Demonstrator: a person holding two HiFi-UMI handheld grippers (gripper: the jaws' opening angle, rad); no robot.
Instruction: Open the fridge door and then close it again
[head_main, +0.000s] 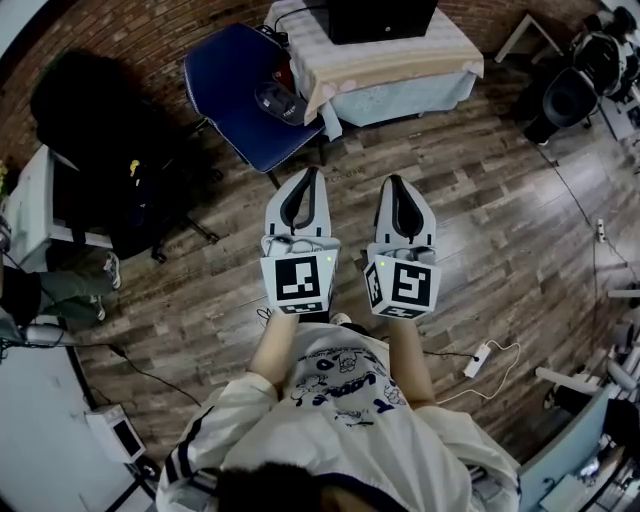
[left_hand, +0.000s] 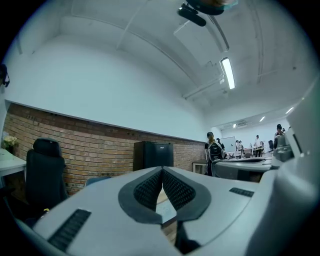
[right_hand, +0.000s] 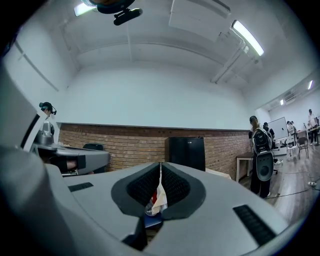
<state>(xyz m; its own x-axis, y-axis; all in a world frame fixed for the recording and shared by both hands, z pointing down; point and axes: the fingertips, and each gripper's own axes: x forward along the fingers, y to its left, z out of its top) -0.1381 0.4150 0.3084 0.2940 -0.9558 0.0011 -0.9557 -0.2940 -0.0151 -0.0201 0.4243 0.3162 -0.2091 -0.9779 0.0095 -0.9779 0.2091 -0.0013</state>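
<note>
Head view: I hold the left claw and right claw level and side by side, both pinched shut on nothing. They are well apart from the black fridge on the cloth-covered desk. The blue chair just beside that desk could snag my left approach.

Left gripper view: the pads meet. I can't make out a handle on the fridge, so I may hook the wrong edge.

Right gripper view: this claw is closed too, and arriving like this it would only bump the door.

fridge sits on bench, brick wall behind it. chair just left of bench. left claw and right claw side by side, apart, in front of bench.
</note>
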